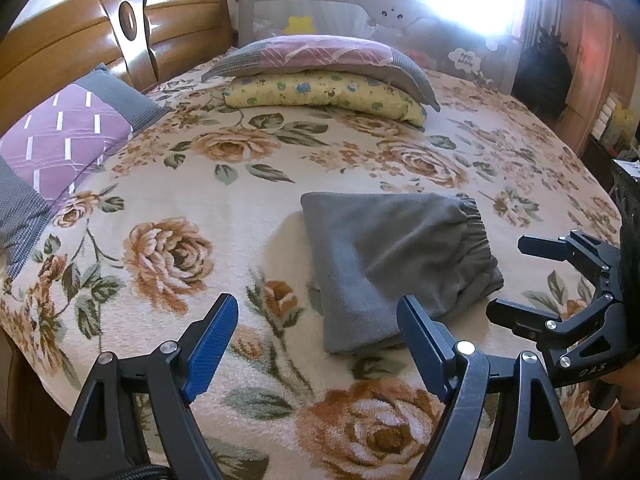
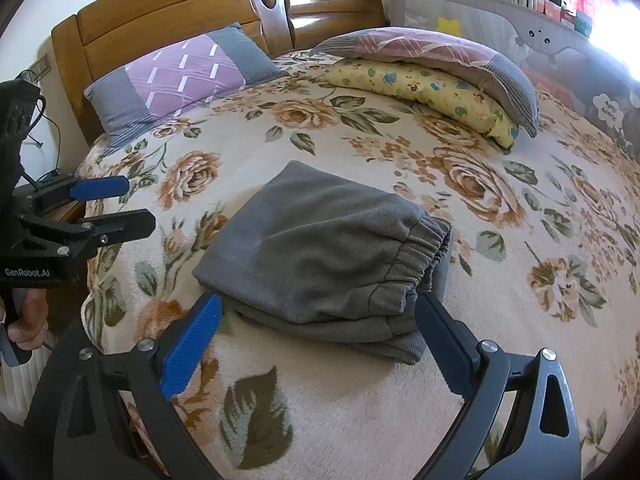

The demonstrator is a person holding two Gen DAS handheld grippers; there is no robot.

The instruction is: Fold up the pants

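Both the left gripper [image 1: 316, 340] and right gripper [image 2: 320, 334] are standing wide apart, gripping nothing, while the folded grey pants [image 2: 320, 252] are lying just beyond them on the floral bedspread [image 2: 360, 392], pillows [image 1: 320, 60] stacked near the headboard [image 2: 180, 8].

Folded pants [image 2: 320, 256] on bedspread [image 2: 400, 400], stacked pillows [image 2: 432, 72] behind, headboard [image 2: 180, 12] beyond.

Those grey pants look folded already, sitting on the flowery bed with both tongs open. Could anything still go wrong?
Possibly. The right tongs straddle the near edge of the grey pants; a careless move might drag the top layer and undo the fold. The elastic waistband bulges open, so the bundle may spring loose. The left tongs sit close to the pants too.
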